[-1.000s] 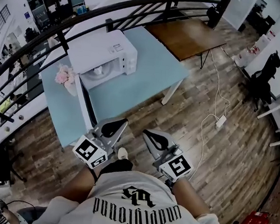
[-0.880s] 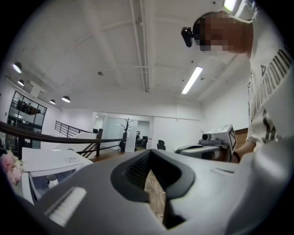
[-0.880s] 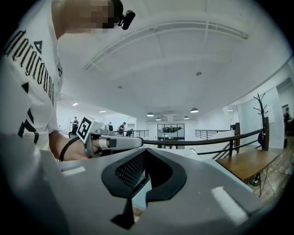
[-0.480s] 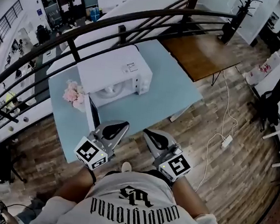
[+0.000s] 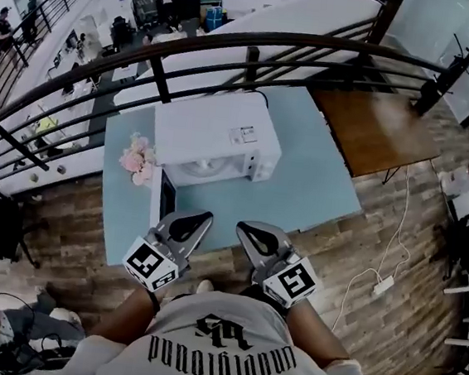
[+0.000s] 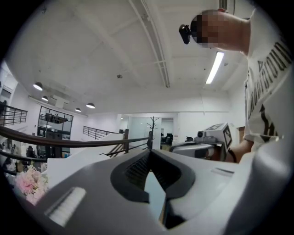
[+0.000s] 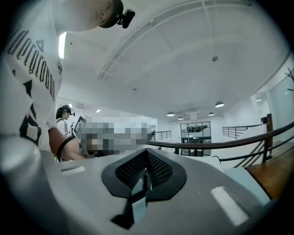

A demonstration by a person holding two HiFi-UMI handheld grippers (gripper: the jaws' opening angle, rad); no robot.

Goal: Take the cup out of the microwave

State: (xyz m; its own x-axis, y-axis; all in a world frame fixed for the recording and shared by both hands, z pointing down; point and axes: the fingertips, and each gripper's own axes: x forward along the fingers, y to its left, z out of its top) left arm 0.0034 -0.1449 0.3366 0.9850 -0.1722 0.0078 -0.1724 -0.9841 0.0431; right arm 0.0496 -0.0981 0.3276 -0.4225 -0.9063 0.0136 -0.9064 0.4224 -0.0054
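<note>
A white microwave [image 5: 215, 131] stands on a light blue table [image 5: 322, 187], with its door [image 5: 158, 204] swung open to the left. In the lit cavity I make out a small pale round shape, the cup [image 5: 206, 168], too small to see clearly. My left gripper [image 5: 205, 218] and right gripper [image 5: 243, 225] are side by side at the table's near edge, level, pointing at the microwave front and short of it. Both are shut with nothing in them. In the left gripper view the left gripper's [image 6: 149, 152] tips meet. The right gripper's [image 7: 146, 151] tips meet too in its own view.
Pink flowers [image 5: 138, 157] sit on the table left of the microwave, beside the open door. A dark curved railing [image 5: 249, 47] runs behind the table. A brown table [image 5: 374, 126] stands to the right, and a white cable with a power strip [image 5: 382, 285] lies on the wooden floor.
The microwave and table have come from the upper left to straight ahead of the grippers and closer. Both grippers stayed shut, side by side.
</note>
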